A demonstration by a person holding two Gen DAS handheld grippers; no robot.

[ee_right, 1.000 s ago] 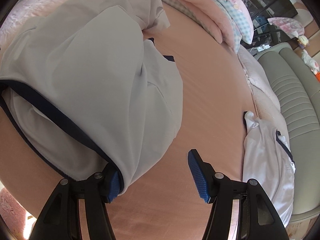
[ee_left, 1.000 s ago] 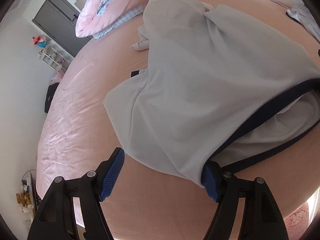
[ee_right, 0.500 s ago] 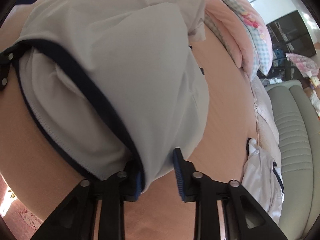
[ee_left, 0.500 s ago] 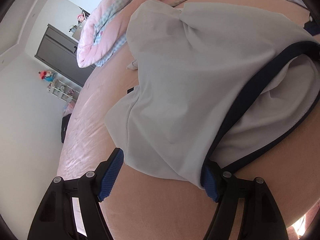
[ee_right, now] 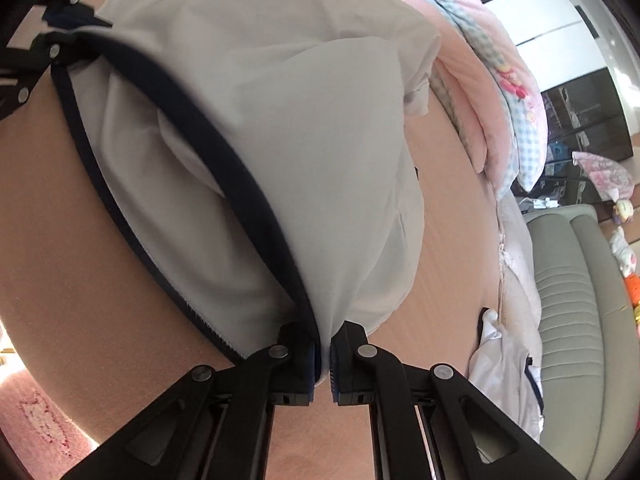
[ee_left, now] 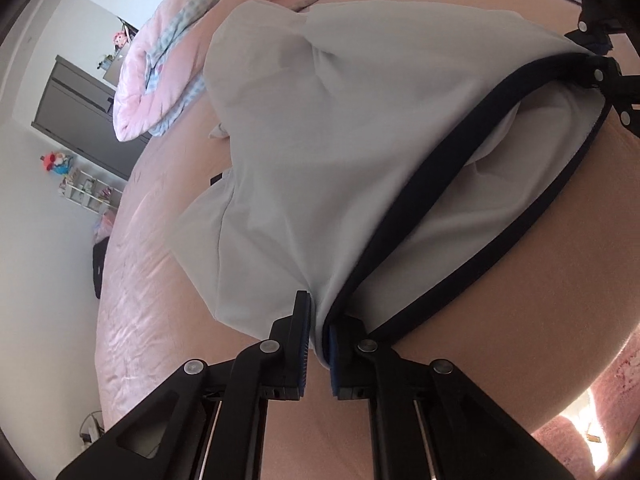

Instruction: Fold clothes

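Pale grey fabric with a dark navy band along its opening forms the garment point(ee_left: 320, 152), which lies bunched on the pink bed sheet point(ee_left: 132, 280). The navy-edged opening gapes toward both cameras and shows a lighter inner layer.

The left tongs point(ee_left: 318, 344) have just closed and now pinch one end of the garment's navy-edged hem; cloth fills the gap between the blue pads point(ee_left: 306, 332). The right tongs point(ee_right: 325, 354) have likewise just closed and pinch the opposite end of the same hem. Each set of tongs is visible at the far edge of the other wrist view, gripping its own corner of the band, so the hem spans between them.

Beyond the garment, a pink quilt point(ee_left: 160, 80) with checked panels is heaped at the head of the bed. A second white garment point(ee_right: 504, 364) with dark trim lies near the bed's edge on the right side, well apart from the held one. A grey-green sofa point(ee_right: 576, 300) stands beside that edge. A dark cabinet point(ee_left: 76, 112) stands against the wall in the left wrist view.
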